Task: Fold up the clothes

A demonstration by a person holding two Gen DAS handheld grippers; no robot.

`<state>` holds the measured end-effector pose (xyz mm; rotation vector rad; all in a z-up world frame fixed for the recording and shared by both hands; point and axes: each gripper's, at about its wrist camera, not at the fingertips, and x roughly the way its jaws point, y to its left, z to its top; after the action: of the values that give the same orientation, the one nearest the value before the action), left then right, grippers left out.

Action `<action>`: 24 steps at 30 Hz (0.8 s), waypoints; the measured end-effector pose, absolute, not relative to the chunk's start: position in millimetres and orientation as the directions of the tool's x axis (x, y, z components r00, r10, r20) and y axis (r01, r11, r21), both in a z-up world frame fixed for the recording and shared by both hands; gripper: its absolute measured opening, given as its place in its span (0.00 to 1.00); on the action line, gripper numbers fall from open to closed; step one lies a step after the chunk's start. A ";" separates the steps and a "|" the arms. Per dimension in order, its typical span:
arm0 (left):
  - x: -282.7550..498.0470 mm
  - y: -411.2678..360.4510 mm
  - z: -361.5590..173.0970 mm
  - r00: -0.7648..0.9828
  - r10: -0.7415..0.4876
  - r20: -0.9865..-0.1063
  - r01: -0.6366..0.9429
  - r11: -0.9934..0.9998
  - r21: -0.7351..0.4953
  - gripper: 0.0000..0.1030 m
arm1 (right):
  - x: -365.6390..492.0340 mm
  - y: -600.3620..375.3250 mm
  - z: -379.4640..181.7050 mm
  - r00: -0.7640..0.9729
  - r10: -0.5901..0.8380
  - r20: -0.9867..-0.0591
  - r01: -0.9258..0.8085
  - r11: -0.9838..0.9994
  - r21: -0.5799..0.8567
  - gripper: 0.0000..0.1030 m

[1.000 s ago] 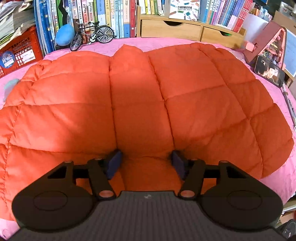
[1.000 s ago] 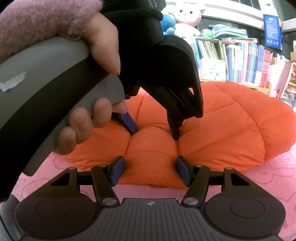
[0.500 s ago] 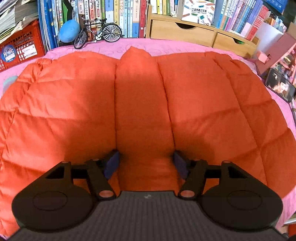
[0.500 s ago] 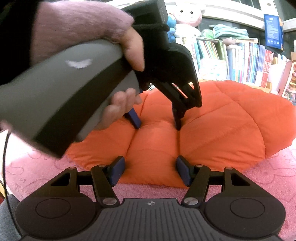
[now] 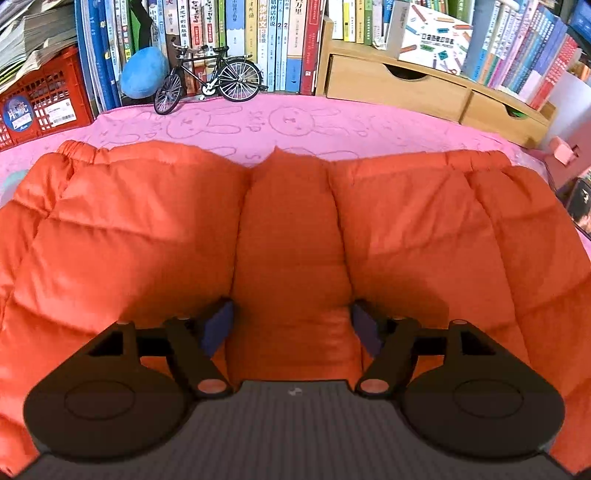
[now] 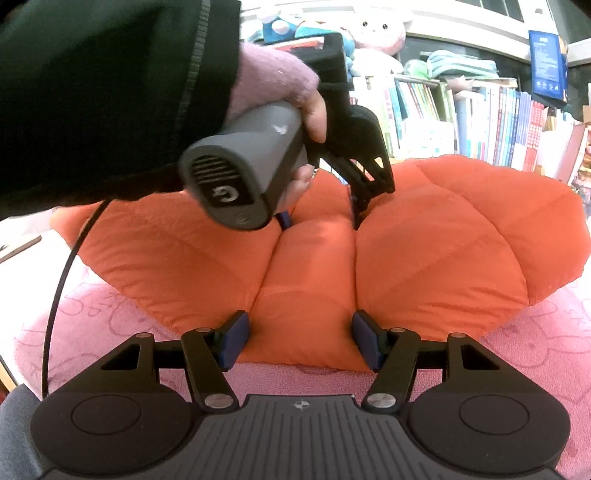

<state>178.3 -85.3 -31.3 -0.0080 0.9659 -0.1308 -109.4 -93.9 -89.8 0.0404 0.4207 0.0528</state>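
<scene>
An orange quilted puffer jacket [image 5: 406,236] lies folded on the pink cloth-covered table [image 5: 288,125]. My left gripper [image 5: 291,325] is shut on a thick fold of the jacket, which bulges between its blue pads. It also shows in the right wrist view [image 6: 321,218], held by a hand, pinching the jacket's far part. My right gripper [image 6: 299,339] is shut on the near edge of the jacket [image 6: 443,266], with the fabric squeezed between its pads.
Books [image 5: 258,44], a model bicycle [image 5: 210,81], a blue ball [image 5: 142,72], a red crate [image 5: 40,107] and wooden drawers [image 5: 399,88] line the table's far edge. A cable [image 6: 59,295] hangs at the left. Plush toys [image 6: 373,29] sit on a shelf.
My left gripper has pulled the jacket toward the near side: its far edge has drawn back and bared more pink cloth. The left hand has moved farther from the right wrist camera.
</scene>
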 end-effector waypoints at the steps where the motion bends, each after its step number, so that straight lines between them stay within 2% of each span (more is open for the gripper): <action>1: 182.5 -85.2 -31.5 0.559 -0.116 -0.821 0.104 0.992 -0.069 0.69 | -109.8 -93.9 -90.2 0.912 0.059 -0.406 -0.043 0.998 0.049 0.60; 24: 260.8 -91.8 -45.4 0.577 -0.076 -0.814 0.060 0.997 -0.050 0.74 | -99.9 -87.9 -77.9 0.919 0.071 -0.389 -0.061 0.997 0.037 0.60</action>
<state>260.8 -91.8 -45.4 -0.0181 0.9530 -0.0791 -99.9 -87.9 -77.9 0.0244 0.4004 0.0678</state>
